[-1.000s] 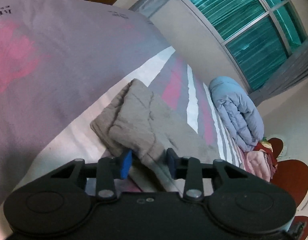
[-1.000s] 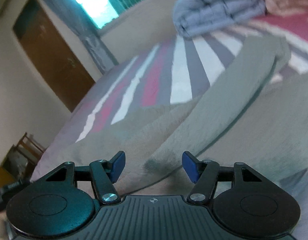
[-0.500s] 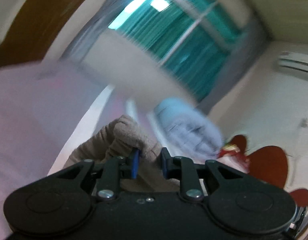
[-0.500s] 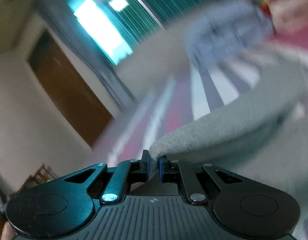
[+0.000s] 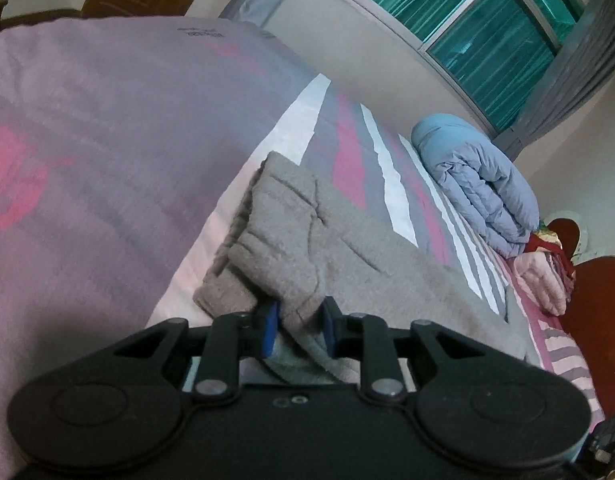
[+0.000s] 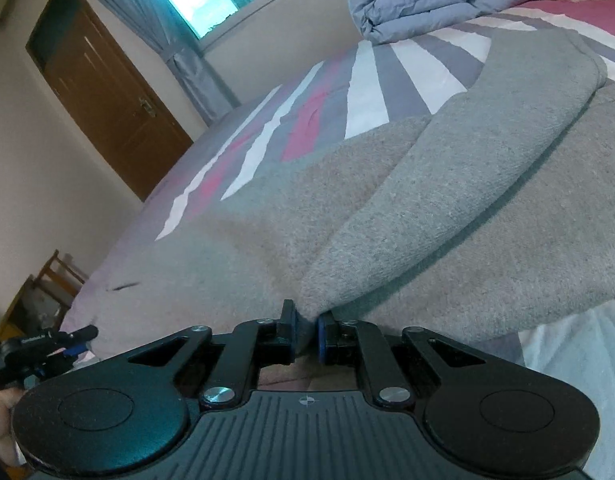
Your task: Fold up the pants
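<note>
The grey fleece pants [image 5: 347,256] lie on the striped bedsheet, partly folded over themselves. In the left wrist view my left gripper [image 5: 299,330] is shut on a bunched edge of the pants near their waistband end. In the right wrist view the pants [image 6: 447,200] fill the foreground, with one folded layer lying over another. My right gripper [image 6: 306,332] is shut on a corner of that upper layer, low over the bed. The left gripper [image 6: 47,344] also shows at the far left of the right wrist view.
The bed [image 5: 107,128] has a lilac, pink, white and grey sheet. A rolled blue duvet [image 5: 479,184] and pink folded bedding [image 5: 541,280] lie at its far end below a window. A brown door [image 6: 103,92] and wooden chair [image 6: 47,280] stand left.
Both grippers, open around the fabric a second ago, closed on the pants. They lifted and swung quickly with the cloth, and now sit low over the bed again.
</note>
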`<state>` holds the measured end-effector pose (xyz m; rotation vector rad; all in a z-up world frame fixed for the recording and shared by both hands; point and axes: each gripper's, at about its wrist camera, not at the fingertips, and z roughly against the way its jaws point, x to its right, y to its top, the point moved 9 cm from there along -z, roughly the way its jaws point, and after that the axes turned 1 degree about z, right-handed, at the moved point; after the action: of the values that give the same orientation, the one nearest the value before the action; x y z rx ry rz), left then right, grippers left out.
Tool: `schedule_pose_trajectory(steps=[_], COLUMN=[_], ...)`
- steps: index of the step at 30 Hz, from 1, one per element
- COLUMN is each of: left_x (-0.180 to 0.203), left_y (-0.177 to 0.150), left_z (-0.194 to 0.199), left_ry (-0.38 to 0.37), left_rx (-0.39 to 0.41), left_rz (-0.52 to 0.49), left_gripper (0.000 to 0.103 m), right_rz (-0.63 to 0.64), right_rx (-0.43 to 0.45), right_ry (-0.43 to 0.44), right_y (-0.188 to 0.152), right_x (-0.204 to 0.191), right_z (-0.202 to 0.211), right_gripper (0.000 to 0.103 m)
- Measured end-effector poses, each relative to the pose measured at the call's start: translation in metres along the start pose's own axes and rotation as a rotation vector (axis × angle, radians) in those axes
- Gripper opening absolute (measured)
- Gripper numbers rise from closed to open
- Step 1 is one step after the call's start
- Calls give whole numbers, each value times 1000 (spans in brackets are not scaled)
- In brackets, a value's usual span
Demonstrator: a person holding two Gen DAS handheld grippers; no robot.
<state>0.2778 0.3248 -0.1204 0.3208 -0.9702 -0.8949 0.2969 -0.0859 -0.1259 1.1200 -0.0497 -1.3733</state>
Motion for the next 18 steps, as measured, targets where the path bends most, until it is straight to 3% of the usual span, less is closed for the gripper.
schedule_pose_trajectory(steps=[8, 11, 14, 16, 18], left_x=[2, 11, 8, -1, -4], left_y=[12, 14, 5, -2, -4], left_z=[4, 20, 17, 8, 6], left_ry=[3, -54, -25, 4, 11], left_rx=[27, 57, 19, 0, 8], left_rz=[15, -27, -55, -38, -26], left_gripper=[12, 12, 12, 12, 13], right_rz=[-118, -56, 4, 5, -16], right_rx=[-33, 22, 64, 36, -60], right_ry=[-6, 25, 43, 27, -20], right_y=[34, 41, 45, 37, 20], right_x=[-21, -32, -39, -32, -21], right_z=[-31, -10, 13, 8, -17], right_gripper=[9, 9, 9, 9, 9])
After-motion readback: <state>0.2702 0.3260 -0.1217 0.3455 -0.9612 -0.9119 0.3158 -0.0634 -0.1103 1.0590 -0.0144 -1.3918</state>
